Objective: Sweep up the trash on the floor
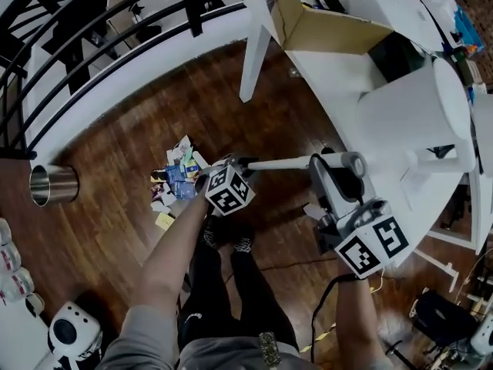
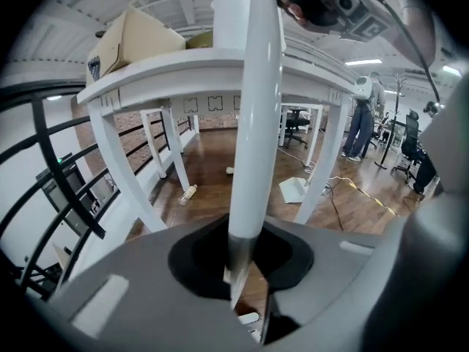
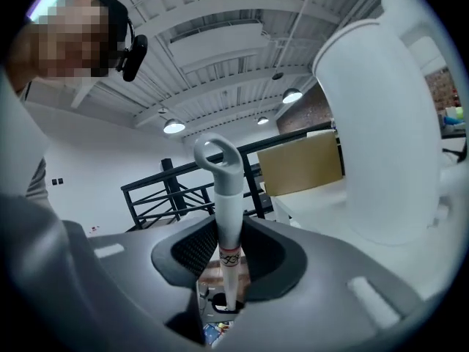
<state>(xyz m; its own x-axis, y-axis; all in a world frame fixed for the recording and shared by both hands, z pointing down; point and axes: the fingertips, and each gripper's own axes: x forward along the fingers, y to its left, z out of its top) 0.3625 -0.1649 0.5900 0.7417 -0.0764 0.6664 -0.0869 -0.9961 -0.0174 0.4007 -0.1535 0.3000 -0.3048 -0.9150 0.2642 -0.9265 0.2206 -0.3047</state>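
Head view looked down on a dark plank floor (image 1: pixel 100 230) that curved along a black railing (image 1: pixel 92 37). The trash (image 1: pixel 176 177), a small heap of paper and wrappers, lay on the floor between a steel can (image 1: pixel 52 185) and my left tongs (image 1: pixel 229 166), just beside the tongs. Both tongs were clamped on the same white handle (image 1: pixel 281 163): the left tongs low on it, the right tongs (image 1: pixel 330 164) higher, near its loop end. Each pair stood only as wide as the handle, pads pressing it. To the right stood the white desk (image 1: pixel 331 68), carrying a cardboard box (image 1: pixel 323 21) and a big white tub (image 1: pixel 416 106). Left gripper view showed more floor under the desk, with a bottle (image 2: pixel 188 193) lying near a leg.
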